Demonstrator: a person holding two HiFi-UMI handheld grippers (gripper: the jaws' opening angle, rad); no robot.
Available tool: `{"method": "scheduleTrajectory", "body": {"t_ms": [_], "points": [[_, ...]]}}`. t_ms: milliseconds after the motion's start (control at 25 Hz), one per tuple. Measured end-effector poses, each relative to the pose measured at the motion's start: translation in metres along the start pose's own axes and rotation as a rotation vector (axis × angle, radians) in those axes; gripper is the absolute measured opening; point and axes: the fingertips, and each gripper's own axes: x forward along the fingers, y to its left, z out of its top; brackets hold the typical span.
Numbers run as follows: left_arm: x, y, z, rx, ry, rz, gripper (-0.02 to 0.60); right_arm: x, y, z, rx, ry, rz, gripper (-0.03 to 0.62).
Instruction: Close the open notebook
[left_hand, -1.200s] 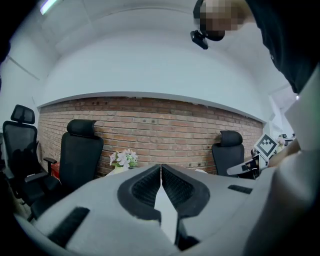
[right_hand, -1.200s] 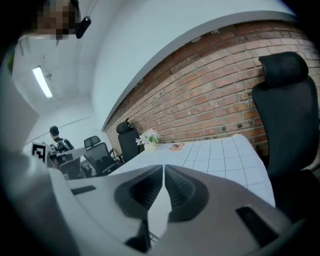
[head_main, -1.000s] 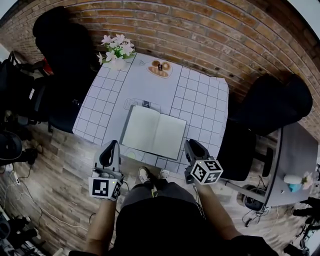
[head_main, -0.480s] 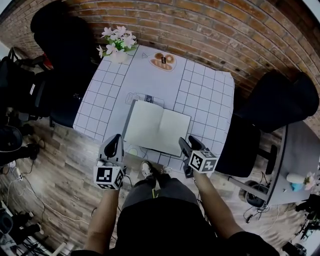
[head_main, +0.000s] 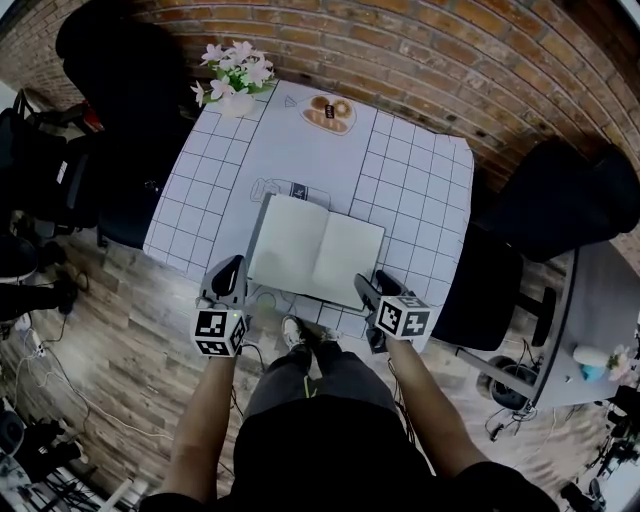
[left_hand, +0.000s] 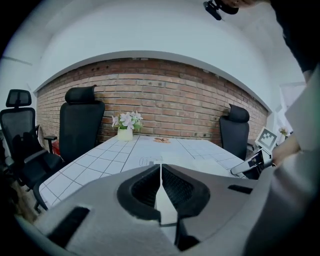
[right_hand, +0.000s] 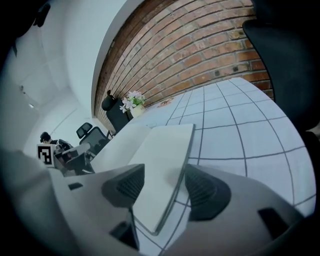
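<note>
White grid-lined tablecloth (head_main: 300, 150), open rectangular white-paged notebook (head_main: 315, 250), grey left gripper (head_main: 231, 268) pressed together empty, grey right gripper (head_main: 377, 284) jaws just opening, straddling the notebook's smooth edge

Soft, even light fills my head view, the white desk (head_main: 300, 150) bright and the chairs (head_main: 110, 60) nearly black, while every picture bows into dark corners and the left and right gripper views look dim, bluish and blurred up close.
</note>
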Motion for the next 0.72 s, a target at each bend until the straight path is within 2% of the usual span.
{"method": "scheduleTrajectory", "body": {"t_ms": [360,520,600,720], "points": [[0.009,0.005,-0.023,-0.003,0.082,0.008,0.031,0.003,0.004,-0.003,-0.029,0.020,0.032,0.245],[0.017,0.015,-0.042,-0.070,0.169,0.019,0.041,0.003,0.004,-0.004,-0.041,0.025,0.032,0.244],[0.021,0.019,-0.053,-0.107,0.224,0.023,0.097,0.002,0.005,-0.004,-0.045,0.027,0.034,0.244],[0.027,0.020,-0.066,-0.097,0.303,0.036,0.106,0.002,0.005,-0.004,-0.057,0.033,0.036,0.244]]}}
